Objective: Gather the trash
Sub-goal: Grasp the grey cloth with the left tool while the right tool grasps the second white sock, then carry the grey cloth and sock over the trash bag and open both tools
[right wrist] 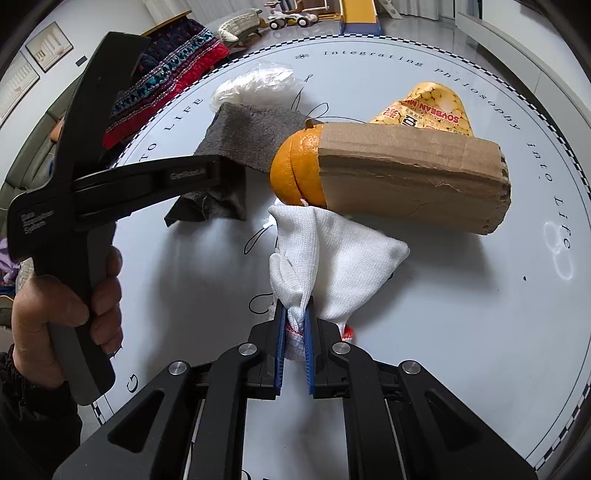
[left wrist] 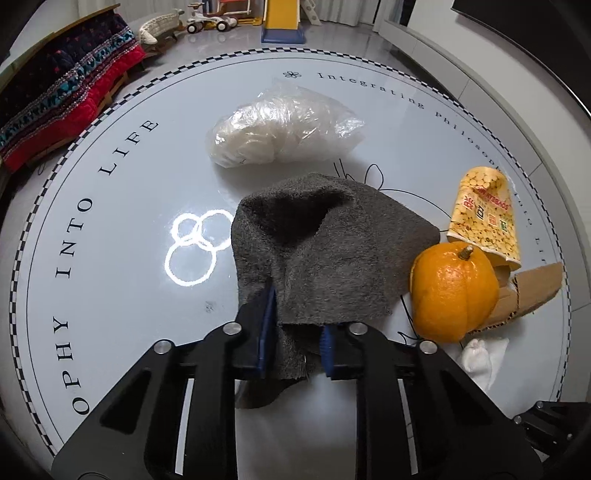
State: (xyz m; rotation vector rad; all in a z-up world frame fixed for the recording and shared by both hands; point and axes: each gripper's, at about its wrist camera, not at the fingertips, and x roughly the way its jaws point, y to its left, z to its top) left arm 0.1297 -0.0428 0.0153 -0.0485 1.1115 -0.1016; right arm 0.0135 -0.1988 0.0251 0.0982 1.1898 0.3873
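Observation:
My left gripper [left wrist: 295, 332] is shut on a grey cloth [left wrist: 325, 251] and holds it just above the round white table [left wrist: 110, 229]; the cloth also shows in the right wrist view [right wrist: 255, 136]. My right gripper [right wrist: 295, 332] is shut on a white knitted glove [right wrist: 332, 254], lifted off the table. An orange peel [left wrist: 450, 291] lies right of the cloth, against a torn brown cardboard piece [right wrist: 410, 173] and a yellow soybean snack bag [left wrist: 487, 214]. A crumpled clear plastic bag [left wrist: 284, 125] lies farther back.
A red and dark patterned blanket [left wrist: 66, 96] lies on a bench left of the table. Toys and a yellow slide [left wrist: 282, 18] stand on the floor beyond. The left gripper's handle and the hand [right wrist: 70, 295] fill the left of the right wrist view.

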